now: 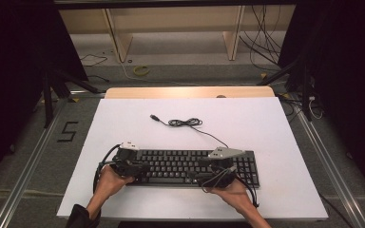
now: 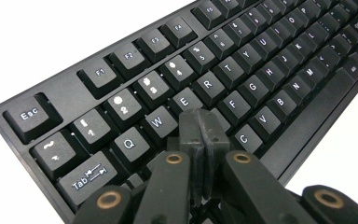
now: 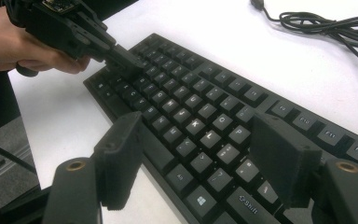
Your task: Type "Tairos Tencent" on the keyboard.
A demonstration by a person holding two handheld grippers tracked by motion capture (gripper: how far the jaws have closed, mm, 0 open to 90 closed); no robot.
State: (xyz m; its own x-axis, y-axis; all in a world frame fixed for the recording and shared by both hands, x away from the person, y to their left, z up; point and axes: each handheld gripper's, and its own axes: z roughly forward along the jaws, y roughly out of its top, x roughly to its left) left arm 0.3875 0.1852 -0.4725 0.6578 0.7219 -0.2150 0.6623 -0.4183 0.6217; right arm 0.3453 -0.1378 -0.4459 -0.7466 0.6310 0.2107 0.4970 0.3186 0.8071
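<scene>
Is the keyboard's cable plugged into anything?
No, unplugged. The cable lies loosely coiled on the white table behind the keyboard, its plug end free.

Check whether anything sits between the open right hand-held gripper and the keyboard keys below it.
Nothing visible does. The right hand-held gripper hangs open over the right part of the keyboard, with bare keys showing between its jaws. The coiled cable lies behind the keyboard. The left hand-held gripper, shut, is at the keyboard's far left end.
</scene>
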